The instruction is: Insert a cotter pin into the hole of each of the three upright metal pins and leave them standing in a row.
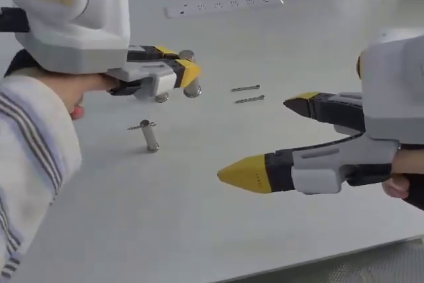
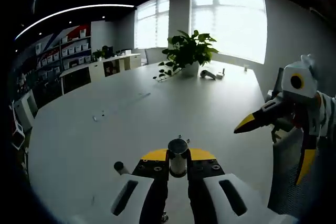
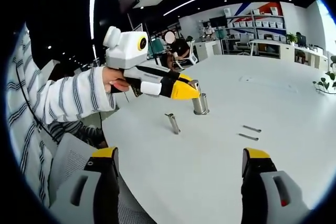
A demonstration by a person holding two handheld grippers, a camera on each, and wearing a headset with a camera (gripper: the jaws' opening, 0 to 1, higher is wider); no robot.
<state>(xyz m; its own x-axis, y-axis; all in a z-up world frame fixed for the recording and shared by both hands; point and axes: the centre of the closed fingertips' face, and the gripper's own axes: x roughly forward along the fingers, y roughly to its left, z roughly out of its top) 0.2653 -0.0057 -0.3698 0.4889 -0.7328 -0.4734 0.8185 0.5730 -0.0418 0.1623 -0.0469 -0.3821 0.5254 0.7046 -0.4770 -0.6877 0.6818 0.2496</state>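
My left gripper [image 1: 188, 72] is clamped tight on one upright metal pin [image 2: 178, 157]. It sits squarely between the jaw tips, its top poking above them and its foot down at the table [image 1: 199, 223]; I cannot tell whether it rests there or is just lifted. A second pin [image 2: 119, 167] stands just beside that gripper, to the left in the left gripper view. The third pin [image 1: 151, 138] stands apart, nearer to me, with a cotter pin [image 1: 142, 125] through its top. My right gripper [image 1: 268, 137] hovers with its jaws spread wide, holding nothing, well apart from the pins. Between the two grippers lie the farther loose cotter pin [image 1: 246, 88] and the nearer loose cotter pin [image 1: 250, 99], side by side, not touching. I count three metal pins and three cotter pins: one fitted, two loose.
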